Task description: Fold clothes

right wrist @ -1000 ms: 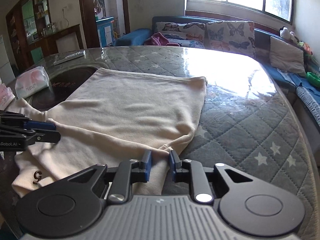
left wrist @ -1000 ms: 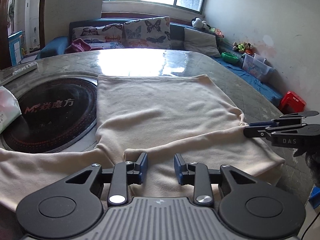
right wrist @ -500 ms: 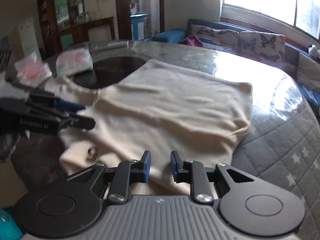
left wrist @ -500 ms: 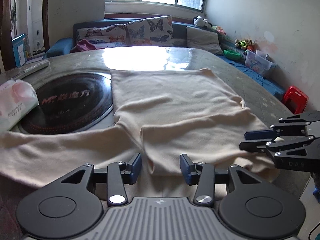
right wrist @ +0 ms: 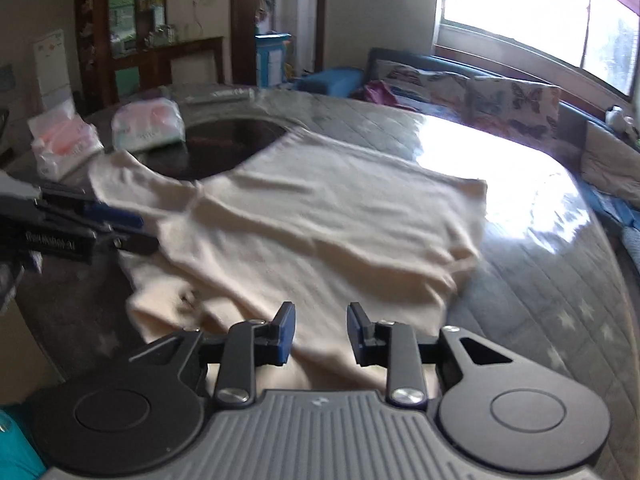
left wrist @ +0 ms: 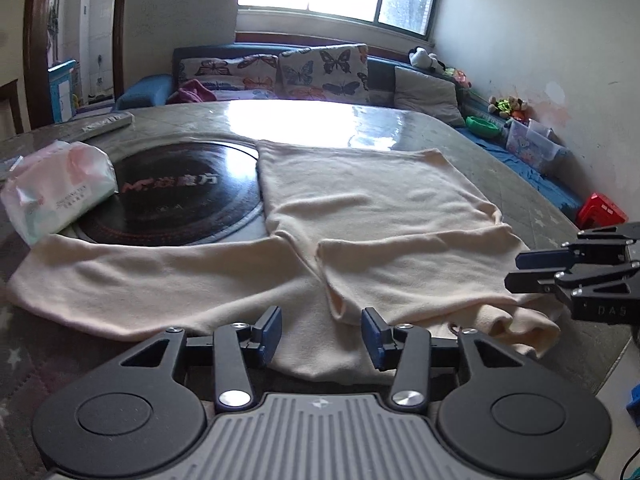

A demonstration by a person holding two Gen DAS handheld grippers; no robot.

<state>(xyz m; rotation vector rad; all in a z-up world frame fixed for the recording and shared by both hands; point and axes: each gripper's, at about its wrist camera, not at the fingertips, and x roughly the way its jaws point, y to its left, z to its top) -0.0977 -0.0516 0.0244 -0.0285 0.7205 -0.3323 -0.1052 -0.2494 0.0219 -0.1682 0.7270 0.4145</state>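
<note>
A cream long-sleeved garment (left wrist: 372,216) lies on the round table, its body flat toward the window. One sleeve (left wrist: 140,276) stretches out to the left; the other side is folded in over the body (left wrist: 420,268). My left gripper (left wrist: 322,332) hangs open just above the near hem, empty. My right gripper (right wrist: 318,332) is open over the garment (right wrist: 320,216) near its right edge, holding nothing. It also shows at the right of the left wrist view as the right gripper (left wrist: 516,270). The left gripper (right wrist: 140,232) appears at the left of the right wrist view.
A black glass turntable (left wrist: 168,196) sits in the table (left wrist: 500,168) under the garment's left part. A tissue pack (left wrist: 56,188) rests on it, with a second pack (right wrist: 64,140) further left. A sofa with butterfly cushions (left wrist: 320,68) lies beyond. A red stool (left wrist: 600,210) stands right.
The right gripper let go of the folded-in sleeve and opened wider. Both grippers drew back toward the near edge, and the left gripper's gap widened.
</note>
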